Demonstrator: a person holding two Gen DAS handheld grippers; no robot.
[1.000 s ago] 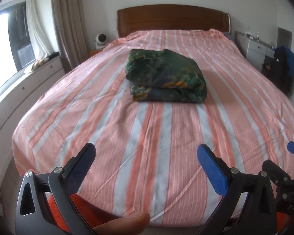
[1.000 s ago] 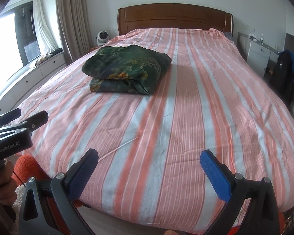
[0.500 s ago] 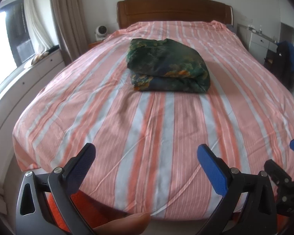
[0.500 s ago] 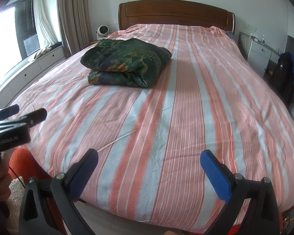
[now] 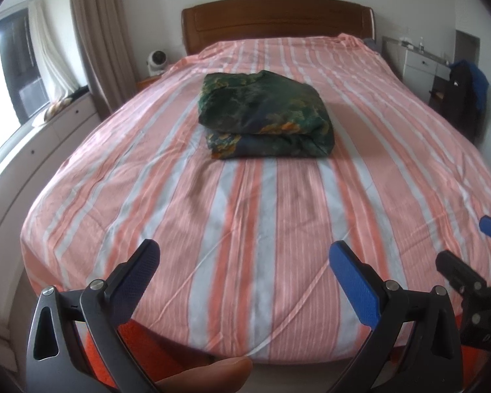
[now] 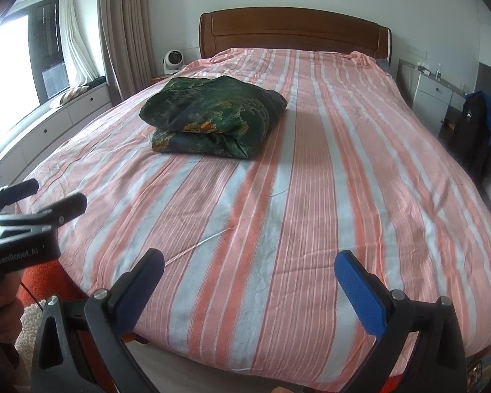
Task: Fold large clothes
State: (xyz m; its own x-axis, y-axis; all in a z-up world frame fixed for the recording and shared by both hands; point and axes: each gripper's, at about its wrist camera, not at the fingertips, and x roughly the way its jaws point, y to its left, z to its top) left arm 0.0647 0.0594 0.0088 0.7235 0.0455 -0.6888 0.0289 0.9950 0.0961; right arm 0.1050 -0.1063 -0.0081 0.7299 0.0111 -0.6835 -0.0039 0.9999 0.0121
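Now the folded dark green patterned garment (image 5: pixel 265 114) lies upper centre on the striped bedsheet (image 5: pixel 245 229); the left gripper (image 5: pixel 242 268) and right gripper (image 6: pixel 248 278) hover at the bottom edge, jaws spread, empty.

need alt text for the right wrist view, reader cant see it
A folded dark green patterned garment lies on a bed with a pink and grey striped sheet, toward its left side, below a wooden headboard. The right claw is open and empty at the foot of the bed, and the left claw shows at the left edge, also open.
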